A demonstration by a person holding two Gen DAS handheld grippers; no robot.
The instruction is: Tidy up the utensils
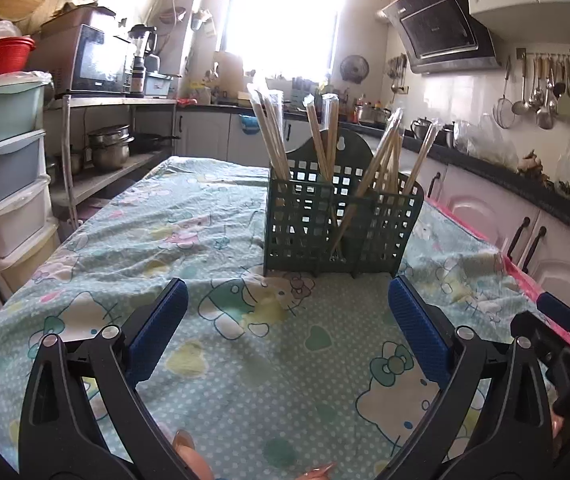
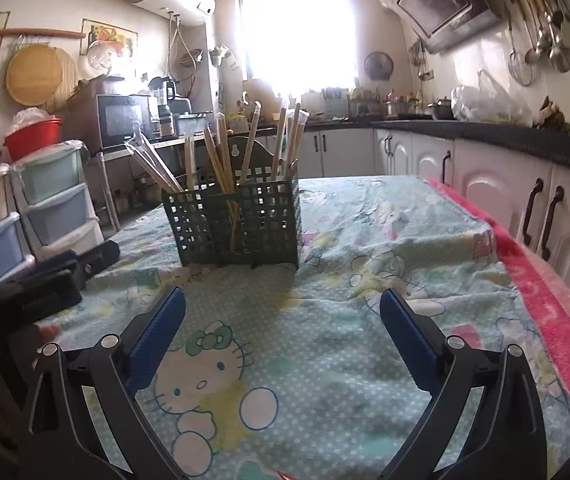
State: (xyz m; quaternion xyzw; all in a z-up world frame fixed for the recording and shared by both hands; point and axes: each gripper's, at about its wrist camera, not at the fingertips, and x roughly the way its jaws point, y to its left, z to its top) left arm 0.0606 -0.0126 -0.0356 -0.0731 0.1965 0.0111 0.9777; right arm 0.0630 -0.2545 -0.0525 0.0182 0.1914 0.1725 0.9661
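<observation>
Nearest to me in the left wrist view, the left gripper [image 1: 288,304] has its blue fingers [image 1: 159,330] spread wide, with nothing between them but the cloth [image 1: 221,216] that covers the desk. In the right wrist view, the right gripper [image 2: 283,316] reads the same: fingers [image 2: 157,338] released, gap empty. The other gripper shows at the lower right edge of the left view and at the left edge of the right view, so I judge the two held side by side and low over the desk.

Farther in, at the centre of both frames, stands the green rack [image 1: 341,224], upright on the cloth. It is well apart from both sets of fingers, beyond their tips. In the left view it sits above and slightly right of the gap; in the right view, above and left of the gap.

The chopsticks [image 1: 273,132] stand in the rack, leaning outward in several bunches; some appear to be in clear sleeves. I cannot tell which compartment holds which bunch.

Progress, as I judge it: I see no loose utensil on the cloth in either view, and neither gripper carries anything. The sorting looks complete or nearly so. Any remaining work would be tidying the leaning bunches.
</observation>
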